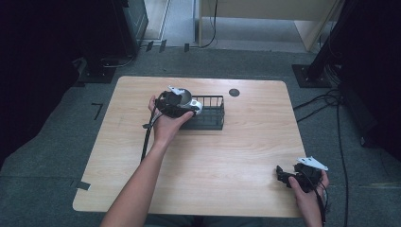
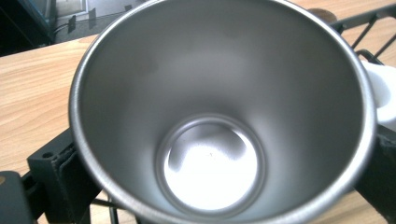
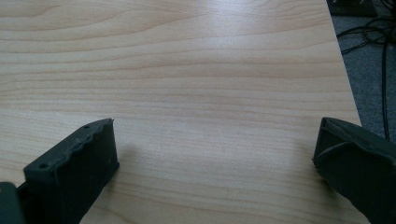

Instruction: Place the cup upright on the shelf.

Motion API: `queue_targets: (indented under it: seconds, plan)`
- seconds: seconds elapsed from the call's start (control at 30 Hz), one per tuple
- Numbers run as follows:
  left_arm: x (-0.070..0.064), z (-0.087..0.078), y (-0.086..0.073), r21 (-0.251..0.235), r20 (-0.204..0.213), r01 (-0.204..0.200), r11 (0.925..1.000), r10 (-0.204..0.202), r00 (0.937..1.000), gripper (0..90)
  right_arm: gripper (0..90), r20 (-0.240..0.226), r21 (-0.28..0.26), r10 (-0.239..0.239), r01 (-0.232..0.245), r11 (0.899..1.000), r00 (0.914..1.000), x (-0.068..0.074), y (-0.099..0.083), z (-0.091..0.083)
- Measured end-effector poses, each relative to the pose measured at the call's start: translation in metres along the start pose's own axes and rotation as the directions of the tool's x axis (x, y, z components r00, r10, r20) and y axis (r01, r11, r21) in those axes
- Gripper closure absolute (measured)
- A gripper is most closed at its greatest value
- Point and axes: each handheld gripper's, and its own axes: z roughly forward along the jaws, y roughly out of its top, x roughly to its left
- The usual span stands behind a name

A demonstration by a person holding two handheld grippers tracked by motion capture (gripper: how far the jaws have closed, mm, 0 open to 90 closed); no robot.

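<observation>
A stainless steel cup (image 1: 185,96) is held at the left end of a black wire basket (image 1: 213,114), its mouth facing the left gripper view's camera. My left gripper (image 1: 186,107) is shut on the steel cup (image 2: 219,116), one jaw on each side of its wall. Its shiny inside holds nothing. A white part (image 2: 382,88) shows just past the cup's rim; I cannot tell what it is. My right gripper (image 1: 285,176) rests low near the table's front right corner, open, with bare wood between its jaws (image 3: 215,154).
The basket's wires (image 2: 369,21) run behind the cup on the light wooden table (image 1: 236,156). A small black round disc (image 1: 234,92) sits in the tabletop behind the basket. Cables (image 1: 326,101) lie on the grey floor to the right, past the table edge (image 3: 348,70).
</observation>
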Motion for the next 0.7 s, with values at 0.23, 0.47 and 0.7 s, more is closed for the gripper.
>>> queue_targets:
  seconds: [0.23,0.47,0.7]
  plan:
    - [0.005,-0.011,0.001,-0.003,-0.003,-0.006,1.0,0.006,1.0,0.0,0.0,0.002,0.001,-0.002,0.002,1.0,1.0,0.0,0.0,0.0]
    - [0.008,-0.025,-0.001,-0.021,0.019,-0.012,0.9997,0.012,0.9997,0.0,0.0,0.003,0.001,-0.004,0.004,1.0,1.0,0.0,0.0,0.0]
    - [0.006,-0.041,-0.008,-0.047,0.062,-0.02,0.9987,0.023,0.9978,0.0,0.0,0.003,0.001,-0.005,0.005,1.0,1.0,0.0,0.0,0.0]
